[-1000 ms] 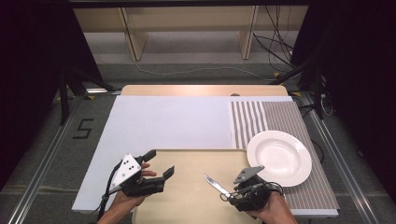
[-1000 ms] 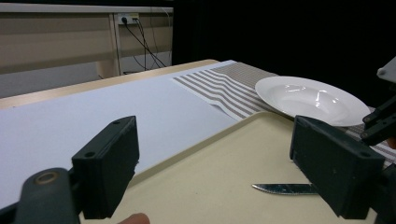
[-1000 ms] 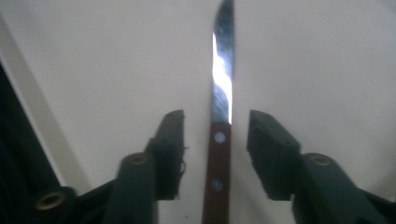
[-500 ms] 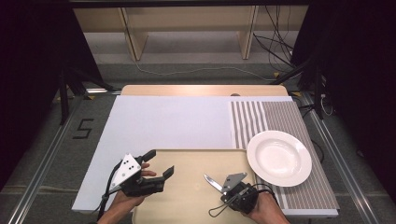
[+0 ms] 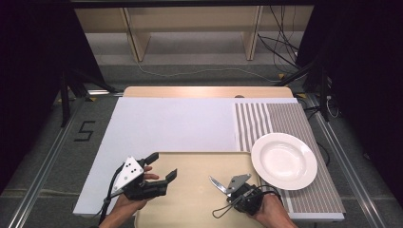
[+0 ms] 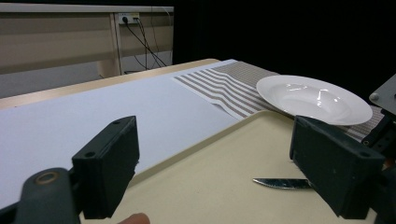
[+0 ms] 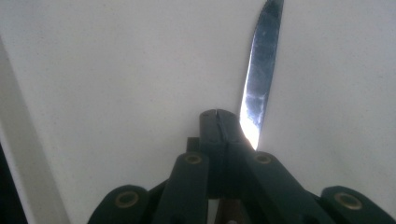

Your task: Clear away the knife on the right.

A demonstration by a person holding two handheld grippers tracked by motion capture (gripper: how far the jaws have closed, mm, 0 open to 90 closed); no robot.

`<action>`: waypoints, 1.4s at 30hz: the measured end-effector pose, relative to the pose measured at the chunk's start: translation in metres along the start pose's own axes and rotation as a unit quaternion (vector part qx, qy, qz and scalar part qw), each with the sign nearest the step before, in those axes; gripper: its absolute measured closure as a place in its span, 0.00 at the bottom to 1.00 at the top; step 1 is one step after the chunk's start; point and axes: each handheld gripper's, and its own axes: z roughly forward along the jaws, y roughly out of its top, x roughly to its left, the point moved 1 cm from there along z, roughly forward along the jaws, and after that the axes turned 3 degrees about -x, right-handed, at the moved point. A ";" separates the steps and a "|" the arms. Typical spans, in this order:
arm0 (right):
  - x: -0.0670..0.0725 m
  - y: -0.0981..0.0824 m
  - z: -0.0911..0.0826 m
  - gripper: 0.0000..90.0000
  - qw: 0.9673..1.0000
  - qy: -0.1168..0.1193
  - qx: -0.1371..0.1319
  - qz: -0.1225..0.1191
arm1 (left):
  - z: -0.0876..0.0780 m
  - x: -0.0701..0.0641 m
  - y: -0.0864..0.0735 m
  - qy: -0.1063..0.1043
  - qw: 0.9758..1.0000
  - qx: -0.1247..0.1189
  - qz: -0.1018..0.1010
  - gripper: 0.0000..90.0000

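My left gripper (image 5: 162,166) hangs over the near left corner of the tray (image 5: 192,211). Its fingers (image 6: 109,163) are spread wide with nothing between them, so that hand is only standing by.

Right of it, near the middle of the tray's near half, the knife (image 5: 216,183) points its blade far and to the left, low over the tray's surface. My right gripper (image 5: 228,188) is on it, fingers (image 7: 217,135) clenched tight tip to tip. In the right gripper view the blade runs out from under one finger rather than through the seam between them. I cannot tell whether the handle is truly pinched or just lies beneath them.

Further right, the white plate (image 5: 284,160) sits on the striped mat (image 5: 280,118) of the bench (image 5: 176,123), just beside the tray's far right corner and well apart from the knife.

I judge this to be the pickup of the knife, with the grasp just made and the lift not yet begun. Next I should raise it a little and check that the blade comes up with my fingers. If it does, I would carry it right toward the plate, keeping the tip level and clear of the rim.
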 end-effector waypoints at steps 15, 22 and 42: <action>-0.019 -0.008 -0.006 1.00 0.999 -0.044 0.010 0.024 | 0.000 0.000 0.000 0.000 1.000 0.000 0.001 0.17; -0.023 -0.012 -0.008 1.00 0.998 -0.056 0.016 0.037 | 0.000 0.000 0.000 -0.001 1.000 0.000 0.001 0.17; -0.034 -0.022 -0.016 1.00 0.994 -0.075 0.024 0.073 | -0.001 0.000 0.001 -0.001 1.000 -0.001 0.002 0.17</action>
